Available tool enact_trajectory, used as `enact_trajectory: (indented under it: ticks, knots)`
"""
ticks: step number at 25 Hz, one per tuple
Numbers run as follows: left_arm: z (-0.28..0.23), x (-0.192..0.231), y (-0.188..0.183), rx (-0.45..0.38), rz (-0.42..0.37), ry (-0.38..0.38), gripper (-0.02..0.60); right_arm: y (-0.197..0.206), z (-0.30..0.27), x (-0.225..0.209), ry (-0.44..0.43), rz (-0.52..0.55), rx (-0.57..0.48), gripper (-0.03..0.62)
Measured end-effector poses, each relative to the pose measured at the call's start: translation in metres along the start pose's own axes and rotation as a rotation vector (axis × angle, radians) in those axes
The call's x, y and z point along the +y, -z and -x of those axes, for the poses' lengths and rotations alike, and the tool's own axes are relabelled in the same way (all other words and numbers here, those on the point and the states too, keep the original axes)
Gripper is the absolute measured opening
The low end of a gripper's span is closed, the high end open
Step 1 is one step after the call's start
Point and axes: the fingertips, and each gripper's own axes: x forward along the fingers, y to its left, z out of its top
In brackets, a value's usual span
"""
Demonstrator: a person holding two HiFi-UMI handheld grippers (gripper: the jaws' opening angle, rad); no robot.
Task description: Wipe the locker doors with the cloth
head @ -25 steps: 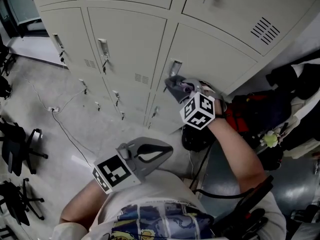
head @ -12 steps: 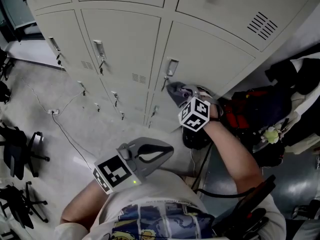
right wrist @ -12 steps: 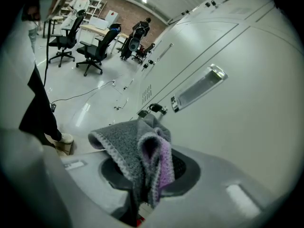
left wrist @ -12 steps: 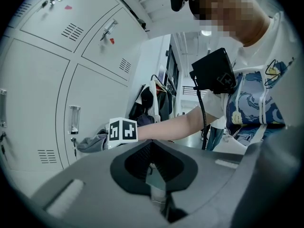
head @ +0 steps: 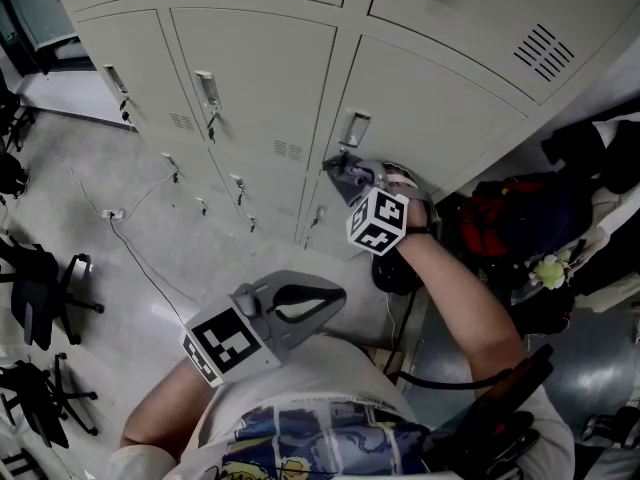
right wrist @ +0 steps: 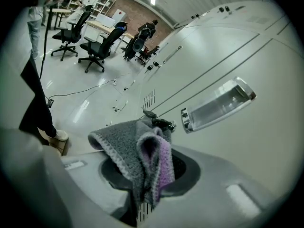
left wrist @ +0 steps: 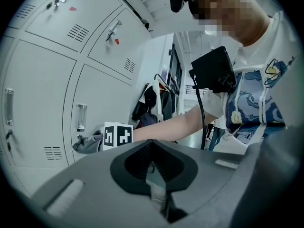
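Wiping is under way. The right hand-held gripper (right wrist: 147, 179) is clamped on the grey and purple cloth (right wrist: 142, 151), pressing it to a locker door (head: 430, 118) just below the recessed handle (head: 354, 128), at the key (right wrist: 159, 122) in the lock. The left hand-held gripper (left wrist: 154, 175) hangs by the person's body, jaws together and empty. The next move, I judge, is a sweep across the flat panel toward the vent slots (head: 545, 48), where there is open room. The handle, key and door seams could snag the cloth.
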Motion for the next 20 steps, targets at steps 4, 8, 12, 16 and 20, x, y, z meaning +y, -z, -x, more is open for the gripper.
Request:
enact_trajectory:
  ticks: [4, 8, 12, 16, 20]
  knots:
    - [0.003, 0.003, 0.001, 0.005, 0.000, -0.008, 0.005, -0.002, -0.009, 0.005, -0.014, 0.005, 0.008, 0.086]
    - [0.005, 0.005, 0.002, 0.006, 0.005, -0.015, 0.005, -0.002, -0.017, 0.011, -0.023, 0.010, 0.020, 0.086]
    - [0.007, 0.006, 0.003, 0.007, 0.005, -0.016, 0.005, 0.002, -0.027, 0.020, -0.046, 0.012, 0.037, 0.086]
    - [0.012, 0.007, 0.003, 0.014, 0.010, -0.026, 0.005, 0.005, -0.039, 0.032, -0.076, 0.011, 0.052, 0.086]
    - [0.017, 0.008, 0.003, 0.020, 0.009, -0.033, 0.005, 0.009, -0.049, 0.039, -0.085, 0.020, 0.068, 0.086]
